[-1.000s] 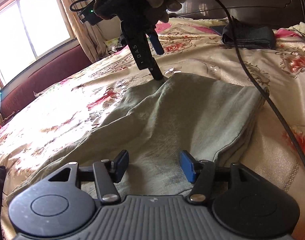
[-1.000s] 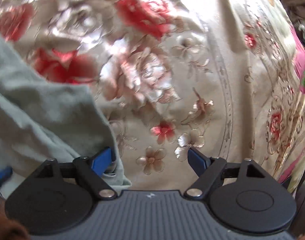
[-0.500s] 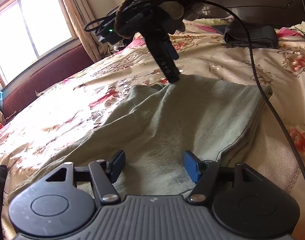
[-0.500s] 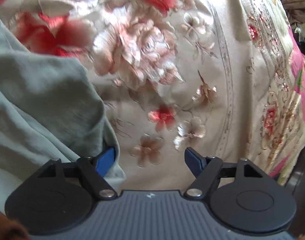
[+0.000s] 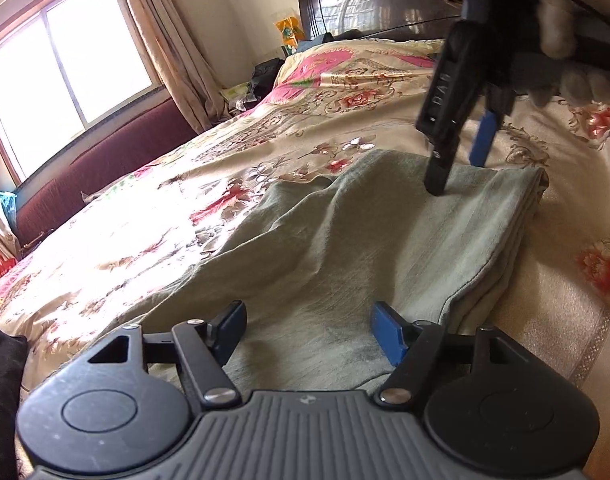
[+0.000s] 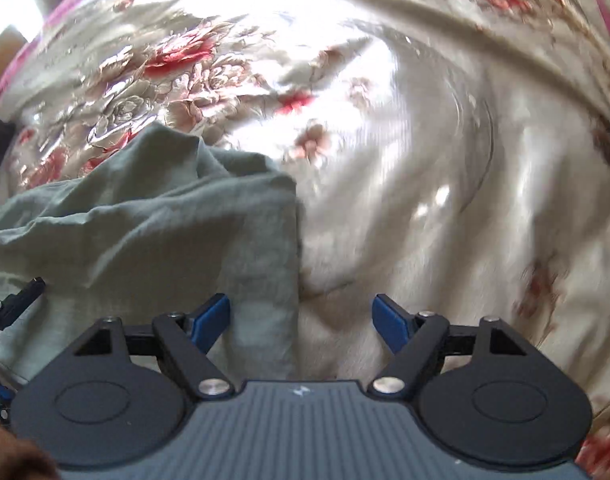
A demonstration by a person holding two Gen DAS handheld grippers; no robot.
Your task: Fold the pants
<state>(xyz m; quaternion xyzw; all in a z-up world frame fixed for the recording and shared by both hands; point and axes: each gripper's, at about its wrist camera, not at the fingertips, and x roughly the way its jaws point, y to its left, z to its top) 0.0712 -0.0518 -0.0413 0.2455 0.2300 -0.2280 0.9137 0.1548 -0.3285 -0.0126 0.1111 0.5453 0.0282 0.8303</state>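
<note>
On floral bedspread (image 5: pixel 385 92) by sunlit window (image 5: pixel 65 60), green pants (image 5: pixel 345 248) under both wide-open tools (image 5: pixel 309 330) (image 6: pixel 301 322)

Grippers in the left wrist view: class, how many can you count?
2. The left gripper sits at the bottom, open over the green pants. The right gripper hangs at upper right, above the pants' far edge.

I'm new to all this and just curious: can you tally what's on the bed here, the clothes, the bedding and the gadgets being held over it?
Green pants: 1
Floral bedspread: 1
Hand-held grippers: 2, the left hand-held gripper and the right hand-held gripper
Total: 4
</note>
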